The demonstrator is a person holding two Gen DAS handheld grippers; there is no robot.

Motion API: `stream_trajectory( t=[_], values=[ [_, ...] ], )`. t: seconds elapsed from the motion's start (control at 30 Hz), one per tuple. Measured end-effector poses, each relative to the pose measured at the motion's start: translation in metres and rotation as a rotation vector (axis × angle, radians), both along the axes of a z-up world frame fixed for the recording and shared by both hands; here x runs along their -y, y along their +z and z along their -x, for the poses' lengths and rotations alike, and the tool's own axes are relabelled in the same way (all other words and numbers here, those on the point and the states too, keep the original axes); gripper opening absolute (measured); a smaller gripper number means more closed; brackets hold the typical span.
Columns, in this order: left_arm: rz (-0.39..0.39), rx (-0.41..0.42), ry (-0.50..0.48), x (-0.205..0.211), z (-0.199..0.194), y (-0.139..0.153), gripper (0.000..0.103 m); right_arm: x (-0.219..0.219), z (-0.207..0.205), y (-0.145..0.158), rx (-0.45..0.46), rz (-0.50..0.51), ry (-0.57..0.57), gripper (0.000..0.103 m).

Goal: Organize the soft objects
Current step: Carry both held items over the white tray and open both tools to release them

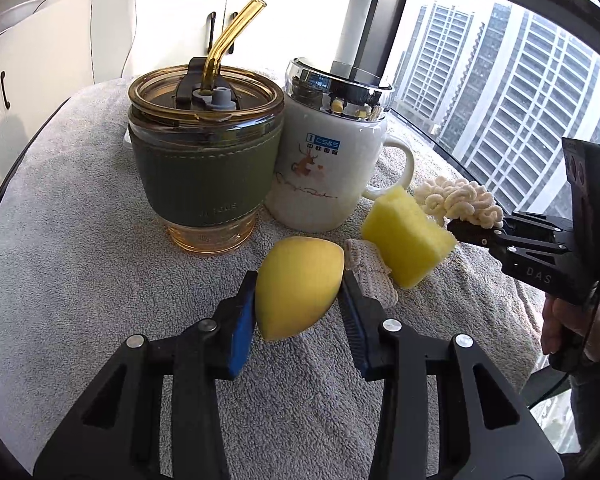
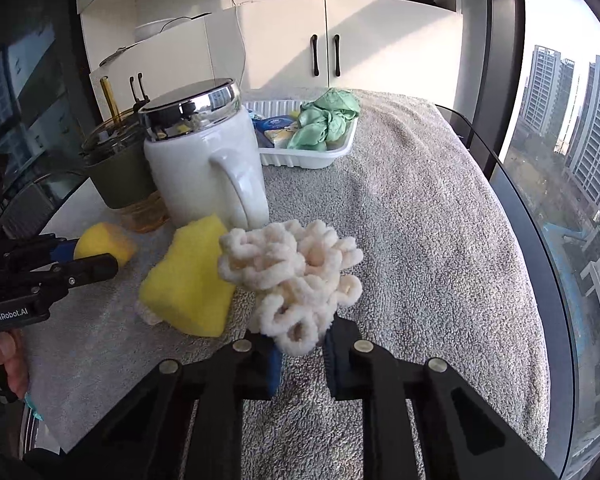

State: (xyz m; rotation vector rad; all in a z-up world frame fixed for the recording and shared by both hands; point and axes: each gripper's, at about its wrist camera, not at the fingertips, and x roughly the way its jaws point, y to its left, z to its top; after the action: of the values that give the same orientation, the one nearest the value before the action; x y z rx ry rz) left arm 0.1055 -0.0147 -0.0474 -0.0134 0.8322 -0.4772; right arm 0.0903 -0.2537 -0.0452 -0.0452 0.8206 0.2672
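My left gripper (image 1: pixel 299 294) is shut on a yellow egg-shaped sponge (image 1: pixel 298 286), which also shows in the right wrist view (image 2: pixel 100 244). My right gripper (image 2: pixel 300 340) is shut on a cream loopy chenille scrunchie (image 2: pixel 296 276), seen from the left wrist too (image 1: pixel 460 202). A yellow block sponge (image 1: pixel 406 236) leans on a beige knitted cloth (image 1: pixel 370 274) between the grippers; it shows in the right wrist view (image 2: pixel 192 280). A white tray (image 2: pixel 340 148) at the back holds a green cloth (image 2: pixel 326 120) and other small items.
A glass tumbler with a green sleeve and amber straw (image 1: pixel 206 168) and a white lidded mug (image 1: pixel 328 164) stand on the grey towel (image 2: pixel 420 240) that covers the table. A glass edge and window lie to the right. White cabinets stand behind.
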Motion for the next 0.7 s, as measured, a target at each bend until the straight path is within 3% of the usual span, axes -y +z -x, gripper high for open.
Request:
stream_trajectory(
  t=[0.4, 0.7],
  values=[
    [0.021, 0.05, 0.048, -0.044, 0.007, 0.032, 0.037, 0.016, 0.021, 0.033, 0.04, 0.011, -0.001, 0.018],
    [-0.018, 0.115, 0.103, -0.097, -0.026, 0.077, 0.037, 0.048, -0.009, 0.075, 0.079, 0.061, -0.005, 0.018]
  ],
)
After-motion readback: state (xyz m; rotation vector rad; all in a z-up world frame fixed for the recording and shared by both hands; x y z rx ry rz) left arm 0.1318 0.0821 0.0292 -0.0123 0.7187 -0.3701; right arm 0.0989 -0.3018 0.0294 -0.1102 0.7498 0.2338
